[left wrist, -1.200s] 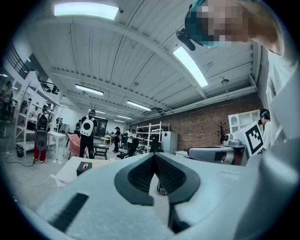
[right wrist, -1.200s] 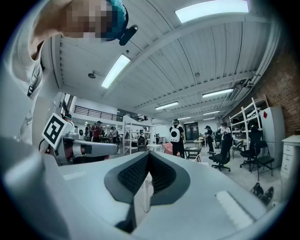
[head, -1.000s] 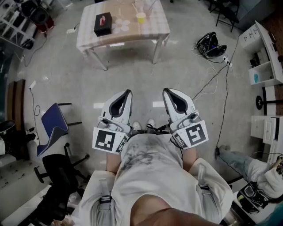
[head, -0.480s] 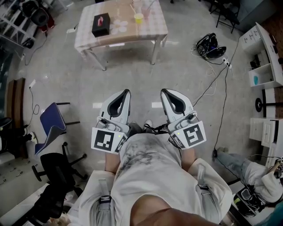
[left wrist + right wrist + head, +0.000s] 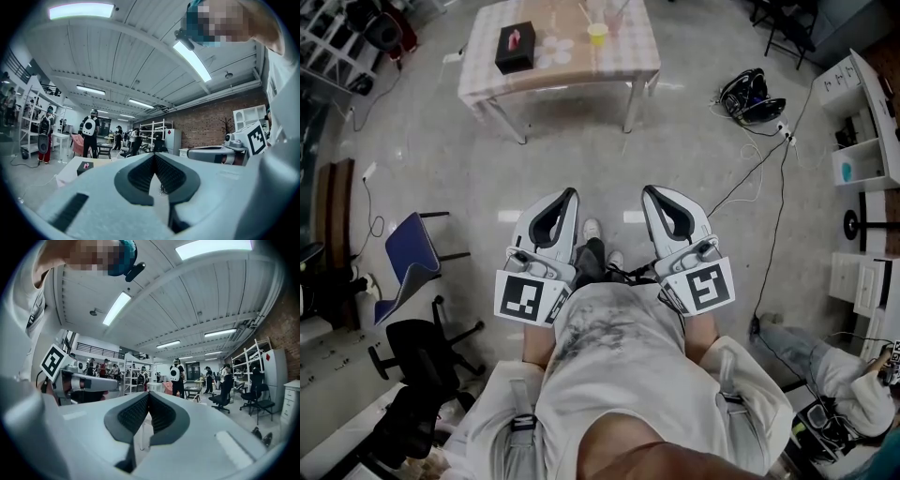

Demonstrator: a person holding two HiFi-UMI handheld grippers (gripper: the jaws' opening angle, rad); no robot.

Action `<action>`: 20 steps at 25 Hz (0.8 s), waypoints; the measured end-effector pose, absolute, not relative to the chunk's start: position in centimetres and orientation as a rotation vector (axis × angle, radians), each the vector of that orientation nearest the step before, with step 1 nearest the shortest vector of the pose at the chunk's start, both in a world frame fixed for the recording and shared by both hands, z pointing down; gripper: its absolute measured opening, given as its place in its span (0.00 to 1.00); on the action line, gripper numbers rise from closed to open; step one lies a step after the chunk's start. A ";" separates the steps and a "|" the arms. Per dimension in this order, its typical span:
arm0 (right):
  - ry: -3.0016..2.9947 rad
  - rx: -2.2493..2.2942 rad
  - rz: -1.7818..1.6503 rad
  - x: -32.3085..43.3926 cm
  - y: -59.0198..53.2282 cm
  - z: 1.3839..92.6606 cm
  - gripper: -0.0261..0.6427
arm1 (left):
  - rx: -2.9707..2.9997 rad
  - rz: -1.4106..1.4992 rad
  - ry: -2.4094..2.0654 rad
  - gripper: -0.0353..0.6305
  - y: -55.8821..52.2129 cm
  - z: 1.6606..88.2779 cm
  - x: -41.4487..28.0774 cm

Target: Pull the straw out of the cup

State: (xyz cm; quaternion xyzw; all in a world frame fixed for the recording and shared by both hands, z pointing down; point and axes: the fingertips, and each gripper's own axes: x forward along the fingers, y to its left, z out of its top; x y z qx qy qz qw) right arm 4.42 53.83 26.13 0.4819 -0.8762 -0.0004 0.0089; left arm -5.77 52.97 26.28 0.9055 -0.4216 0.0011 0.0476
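Observation:
A yellow cup (image 5: 598,35) stands near the back of a small table (image 5: 562,73) far ahead of me. A paler cup (image 5: 615,16) behind it has a thin straw sticking up, too small to make out. My left gripper (image 5: 570,193) and right gripper (image 5: 652,190) are held level side by side at waist height, far short of the table. In the left gripper view the left gripper (image 5: 153,154) has its tips together with nothing between them. The right gripper (image 5: 148,393) looks the same in its own view.
A black tissue box (image 5: 514,47) and flat pale discs lie on the table. A blue chair (image 5: 412,258) and a black office chair (image 5: 417,352) stand to the left. Cables with a headset (image 5: 752,94) cross the floor at right, before white shelves (image 5: 862,122). Several people stand in the background.
The person has stepped: a dark trouser leg and a shoe now show between the grippers. Both grippers keep their posture and stay shut.

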 end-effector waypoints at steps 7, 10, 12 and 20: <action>-2.700 1.542 -0.012 3.9 49.9 26.6 0.05 | 2.769 0.001 -1.259 0.06 48.8 27.1 -6.6; -2.687 1.553 -0.012 3.7 47.6 26.5 0.05 | 2.776 -0.002 -1.238 0.06 46.5 27.1 -6.7; -2.678 1.560 -0.008 3.4 46.1 26.5 0.05 | 2.781 -0.001 -1.221 0.06 44.9 27.2 -6.9; -2.651 1.566 -0.020 1.7 41.2 26.5 0.05 | 2.797 -0.022 -1.183 0.06 40.0 27.0 -8.3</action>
